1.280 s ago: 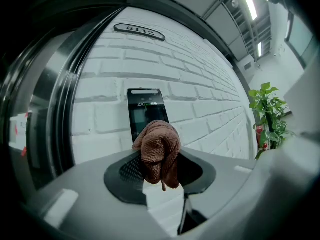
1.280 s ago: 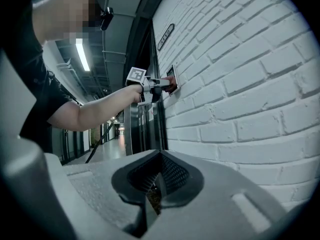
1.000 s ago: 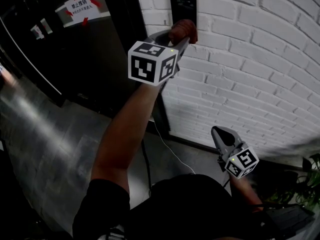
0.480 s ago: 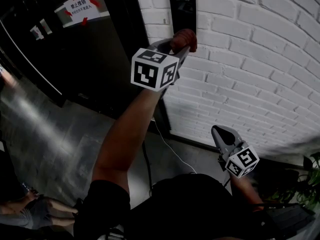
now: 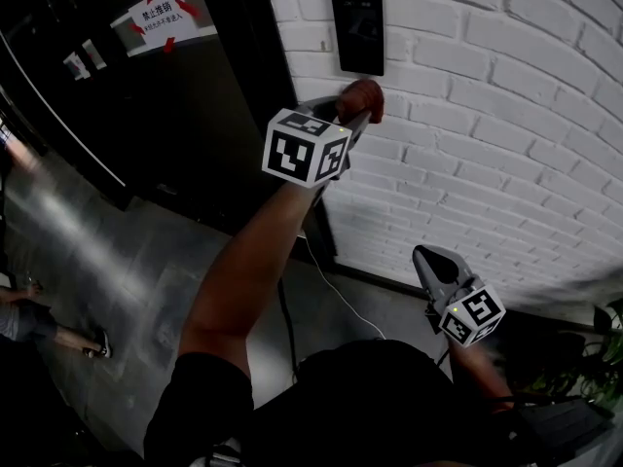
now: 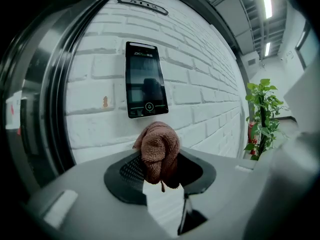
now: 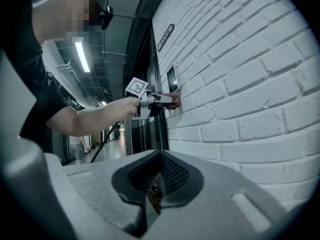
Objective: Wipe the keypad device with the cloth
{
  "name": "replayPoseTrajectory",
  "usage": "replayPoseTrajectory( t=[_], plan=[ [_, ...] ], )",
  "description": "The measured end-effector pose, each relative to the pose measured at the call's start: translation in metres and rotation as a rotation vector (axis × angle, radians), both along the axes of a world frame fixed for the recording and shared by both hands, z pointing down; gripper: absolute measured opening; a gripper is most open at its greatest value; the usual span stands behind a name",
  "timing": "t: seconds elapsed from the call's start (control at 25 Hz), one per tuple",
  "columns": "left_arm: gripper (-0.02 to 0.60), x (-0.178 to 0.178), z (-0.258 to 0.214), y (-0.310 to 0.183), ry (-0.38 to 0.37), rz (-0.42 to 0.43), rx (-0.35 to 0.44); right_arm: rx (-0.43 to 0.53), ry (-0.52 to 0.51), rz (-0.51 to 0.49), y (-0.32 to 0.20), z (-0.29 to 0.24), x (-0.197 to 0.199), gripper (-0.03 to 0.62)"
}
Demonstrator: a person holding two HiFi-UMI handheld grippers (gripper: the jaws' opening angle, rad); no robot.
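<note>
The left hand-held gripper [image 5: 354, 111] is clamped on a bunched brown cloth [image 6: 159, 150], with the keypad device [image 6: 145, 79] just above it on the white brick wall [image 5: 506, 115]. The right hand-held gripper [image 7: 154, 185] hangs lower, jaws together, empty.

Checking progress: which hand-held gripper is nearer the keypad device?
Left. The left hand-held gripper is just below the keypad device; the right hand-held gripper, far lower.
</note>
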State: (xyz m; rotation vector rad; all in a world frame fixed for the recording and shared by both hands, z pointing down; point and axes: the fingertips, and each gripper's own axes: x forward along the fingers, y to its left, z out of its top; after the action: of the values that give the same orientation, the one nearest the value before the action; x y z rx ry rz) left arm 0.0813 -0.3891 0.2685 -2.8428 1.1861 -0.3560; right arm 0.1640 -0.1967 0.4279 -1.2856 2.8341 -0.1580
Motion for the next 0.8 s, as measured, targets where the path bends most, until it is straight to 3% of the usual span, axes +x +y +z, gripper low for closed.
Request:
replayPoseTrajectory(
  t=[0.24, 0.8],
  plan=[
    [0.160, -0.006, -0.032, 0.015, 0.029, 0.021, 0.062, 0.004, -0.002, -0.005, -0.004, 0.000, 0.000, -0.009],
    [0.160, -0.024, -0.169, 0.013, 0.191, -0.006, 0.292, 0.008, 0.000, 0.023, -0.003, -0.002, 0.012, -0.009]
  ],
)
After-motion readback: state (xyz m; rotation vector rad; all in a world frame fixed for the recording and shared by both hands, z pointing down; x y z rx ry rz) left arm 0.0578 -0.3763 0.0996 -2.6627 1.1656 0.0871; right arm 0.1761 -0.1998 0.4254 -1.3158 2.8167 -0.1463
